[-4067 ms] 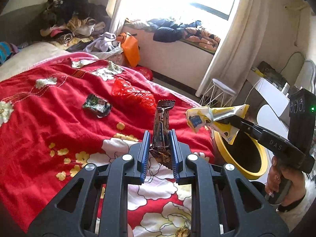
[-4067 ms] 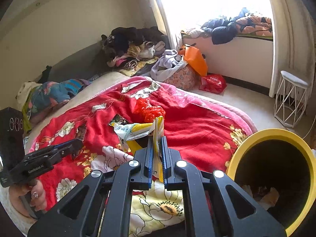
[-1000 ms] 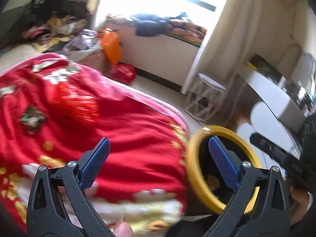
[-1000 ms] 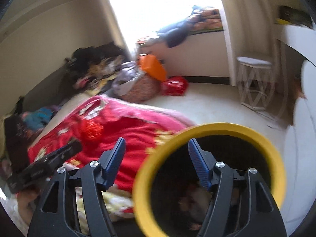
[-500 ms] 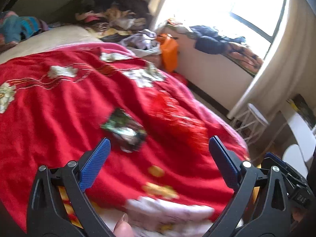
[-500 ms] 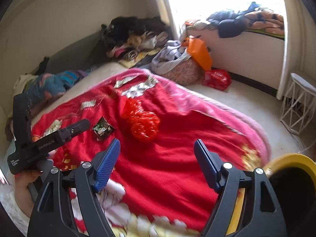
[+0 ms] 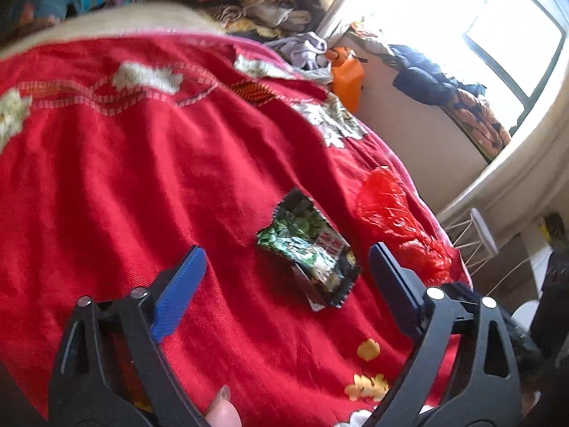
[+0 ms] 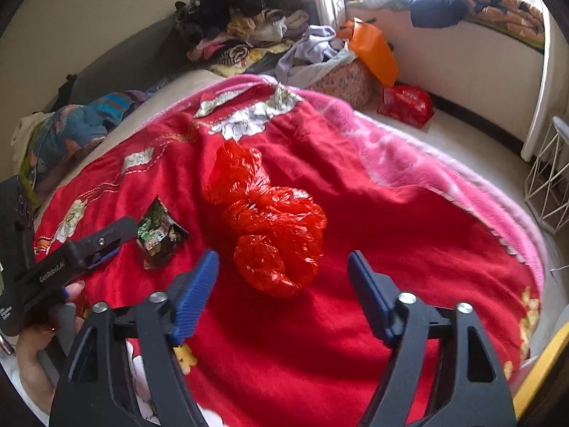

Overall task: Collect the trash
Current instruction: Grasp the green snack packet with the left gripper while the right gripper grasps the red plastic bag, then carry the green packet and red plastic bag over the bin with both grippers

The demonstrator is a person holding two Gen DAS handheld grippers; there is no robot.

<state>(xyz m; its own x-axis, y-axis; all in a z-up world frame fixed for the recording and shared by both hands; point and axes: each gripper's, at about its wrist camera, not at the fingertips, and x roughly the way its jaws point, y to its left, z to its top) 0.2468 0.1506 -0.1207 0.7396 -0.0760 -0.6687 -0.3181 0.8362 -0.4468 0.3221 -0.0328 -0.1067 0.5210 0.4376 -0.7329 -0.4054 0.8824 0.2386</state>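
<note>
On the left side, our left gripper (image 7: 284, 270) hangs over the red blanket (image 7: 142, 178) with its fingers spread wide and nothing between them. Just ahead of the gap, a little toward the right finger, lies the green snack wrapper (image 7: 307, 249), flat on the blanket and not yet touched. From the right wrist view the same wrapper (image 8: 160, 236) sits just beyond the tip of that gripper (image 8: 117, 238). We judge this to be the next pick for the left side.

Further right, beyond the right finger of our left gripper, the crumpled red plastic bag (image 7: 394, 220) lies on the blanket beside the wrapper, the two near but apart. Our right gripper (image 8: 282, 281) faces that bag (image 8: 270, 227) with fingers wide apart and empty; the bag lies just past the fingertips, roughly centred in the gap, so a short reach and a squeeze should take it.

At the far right, only a yellow sliver of the bin rim (image 8: 540, 366) shows beside the bed, below and outside the right finger; we cannot see inside it.

As far as we can tell, two pieces of trash are left on the blanket, and both still need gripping and carrying to the bin.
</note>
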